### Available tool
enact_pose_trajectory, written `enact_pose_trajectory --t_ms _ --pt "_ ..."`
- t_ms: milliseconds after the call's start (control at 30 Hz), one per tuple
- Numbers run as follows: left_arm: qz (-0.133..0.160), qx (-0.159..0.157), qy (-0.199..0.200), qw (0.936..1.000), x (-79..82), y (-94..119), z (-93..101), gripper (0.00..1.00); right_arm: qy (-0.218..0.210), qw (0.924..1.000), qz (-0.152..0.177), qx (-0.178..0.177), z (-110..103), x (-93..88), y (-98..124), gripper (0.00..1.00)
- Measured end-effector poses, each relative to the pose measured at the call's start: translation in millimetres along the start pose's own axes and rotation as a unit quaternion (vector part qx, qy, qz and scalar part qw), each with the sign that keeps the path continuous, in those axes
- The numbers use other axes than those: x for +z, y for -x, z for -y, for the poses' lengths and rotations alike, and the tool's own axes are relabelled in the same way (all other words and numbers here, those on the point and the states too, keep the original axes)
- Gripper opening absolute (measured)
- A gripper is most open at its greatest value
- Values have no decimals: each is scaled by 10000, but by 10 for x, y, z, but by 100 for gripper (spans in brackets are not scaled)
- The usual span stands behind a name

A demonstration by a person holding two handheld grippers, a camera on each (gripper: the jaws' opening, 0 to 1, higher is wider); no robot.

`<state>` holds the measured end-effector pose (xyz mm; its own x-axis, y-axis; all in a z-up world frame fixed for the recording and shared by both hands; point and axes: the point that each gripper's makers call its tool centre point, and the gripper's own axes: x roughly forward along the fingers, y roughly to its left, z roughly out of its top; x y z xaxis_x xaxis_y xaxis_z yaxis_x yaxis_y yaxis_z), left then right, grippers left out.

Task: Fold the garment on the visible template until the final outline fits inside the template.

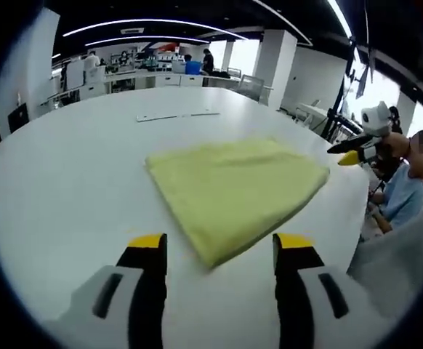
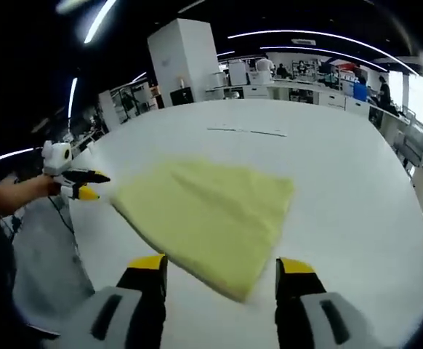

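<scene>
A pale yellow garment (image 1: 237,189), folded into a rough rectangle, lies flat on the white table (image 1: 66,167). In the left gripper view my left gripper (image 1: 221,243) stands open just before the cloth's near corner, nothing between its jaws. The right gripper (image 1: 353,153) comes in at the right edge beyond the cloth, held by a hand; its yellow tips look close together. In the right gripper view the same garment (image 2: 208,214) lies ahead of my right gripper (image 2: 222,267), whose jaws stand apart and empty. The left gripper (image 2: 77,185) shows at the far left.
A thin pale strip (image 1: 176,115) lies on the table beyond the cloth, also seen as the strip (image 2: 246,131). The table edge (image 1: 357,233) drops off at the right. A seated person (image 1: 404,193) is past that edge. Desks and people stand far behind.
</scene>
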<state>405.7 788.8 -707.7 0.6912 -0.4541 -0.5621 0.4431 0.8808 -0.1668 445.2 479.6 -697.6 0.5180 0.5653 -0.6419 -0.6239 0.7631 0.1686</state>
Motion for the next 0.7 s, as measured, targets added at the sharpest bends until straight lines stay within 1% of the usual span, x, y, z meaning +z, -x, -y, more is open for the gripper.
enact_pose_trajectory --t_ms 133,233,267,333,400,433,500,567,700 --pt "134 15 13 9999 118 99 50 69 -76 10000 21 -11 -78 85 69 83" --pt "211 10 74 9997 181 181 112 76 -13 9999 80 87 -207 140 146 89" --pt "244 15 80 9997 197 216 124 77 44 9998 112 155 -252 149 160 91" --pt "207 45 64 9998 197 278 146 77 206 9994 181 190 -326 158 194 96" --pt "233 92 28 9997 202 338 168 81 381 9991 108 155 -364 112 230 98" --pt "244 106 30 9996 203 359 176 84 447 9989 92 132 -374 96 243 98" --pt "277 148 35 9995 205 410 198 88 517 9986 69 93 -400 60 276 100" --pt "299 194 -32 9994 200 452 218 90 504 9987 81 94 -414 38 314 99" --pt "244 299 -99 9992 170 523 239 97 414 9989 160 126 -460 21 377 99"
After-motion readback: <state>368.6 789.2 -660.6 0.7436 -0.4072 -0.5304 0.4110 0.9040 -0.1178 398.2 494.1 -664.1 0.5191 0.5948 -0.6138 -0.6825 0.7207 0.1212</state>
